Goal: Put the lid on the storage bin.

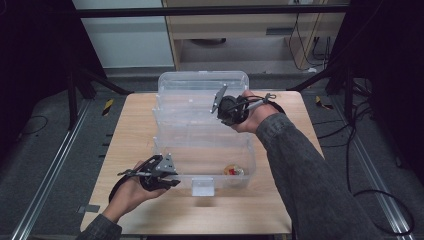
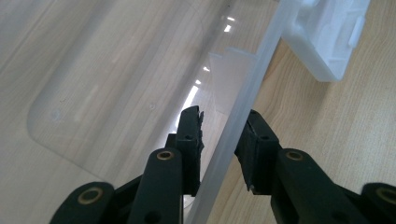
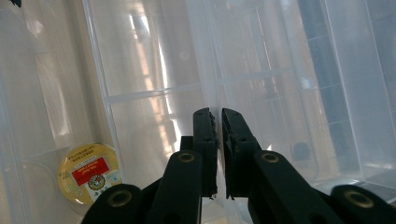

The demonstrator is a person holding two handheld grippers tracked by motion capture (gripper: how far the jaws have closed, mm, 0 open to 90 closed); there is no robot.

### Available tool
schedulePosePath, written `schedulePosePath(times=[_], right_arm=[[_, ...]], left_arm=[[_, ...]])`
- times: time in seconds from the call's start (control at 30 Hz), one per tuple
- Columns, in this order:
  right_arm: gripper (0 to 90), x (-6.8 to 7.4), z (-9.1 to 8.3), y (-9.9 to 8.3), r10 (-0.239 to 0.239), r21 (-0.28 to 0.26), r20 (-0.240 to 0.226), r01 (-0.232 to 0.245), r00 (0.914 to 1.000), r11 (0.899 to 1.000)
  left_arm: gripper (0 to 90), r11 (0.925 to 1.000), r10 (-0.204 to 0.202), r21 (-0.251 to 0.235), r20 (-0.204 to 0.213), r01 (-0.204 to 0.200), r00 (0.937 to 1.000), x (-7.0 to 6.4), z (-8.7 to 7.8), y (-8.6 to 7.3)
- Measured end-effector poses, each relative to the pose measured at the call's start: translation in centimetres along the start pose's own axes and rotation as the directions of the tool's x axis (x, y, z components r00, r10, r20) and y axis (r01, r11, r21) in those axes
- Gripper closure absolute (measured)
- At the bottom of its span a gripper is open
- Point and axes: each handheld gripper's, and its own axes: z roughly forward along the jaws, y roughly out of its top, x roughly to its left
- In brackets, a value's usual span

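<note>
**Tiered clear box open, both grippers on its walls**

While the left gripper (image 1: 172,181) sits at the near-left corner of the clear plastic box (image 1: 170,107), its jaws straddle the box's near rim (image 2: 233,130), one inside and one outside. A narrow gap shows on each side of the rim in the left gripper view, so the jaws read as open about it, not yet pinching.

Just right of that, on the near wall, hangs one white latch (image 1: 203,186). Inside the bottom compartment, near right, lies one small round tin (image 1: 234,171) with a yellow and red label, resting flat on the floor of the box.

Farther back, the right gripper (image 1: 216,111) is over the upper trays. Its jaws are nearly together on a thin clear divider wall (image 3: 211,70); it appears to be nipped, though the pane is hard to trace between the pads.

Judgement: the box stands fully fanned open, lid tipped back at the far end. The work looks midway: one tin is in, and the stepped trays above look bare.

Count: one box, one latch, one tin, two grippers, one wooden table (image 1: 135,125).
</note>
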Motion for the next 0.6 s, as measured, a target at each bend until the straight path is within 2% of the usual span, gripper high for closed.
schedulePosePath(times=[0.27, 0.5, 0.6], right_arm=[[85.1, 0.30, -0.14, -0.06, -0.001, -0.003, 0.004, 0.001, 1.0000, 1.000], [84.1, -0.44, 0.42, -0.05, 0.021, -0.005, -0.001, -0.021, 0.9998, 1.000], [84.4, -0.43, 0.42, 0.02, 0.015, -0.004, -0.003, -0.015, 0.9999, 1.000]], left_arm=[[70.3, 1.0000, -0.007, -0.001, 0.003, 0.007, 1.0000, 0.01, 0.00, 0.01], [70.3, 0.9999, -0.016, -0.002, 0.002, 0.016, 0.9999, 0.14, 0.00, 0.09], [70.3, 0.9999, -0.015, -0.003, 0.002, 0.015, 0.9999, 0.13, 0.01, 0.09]])
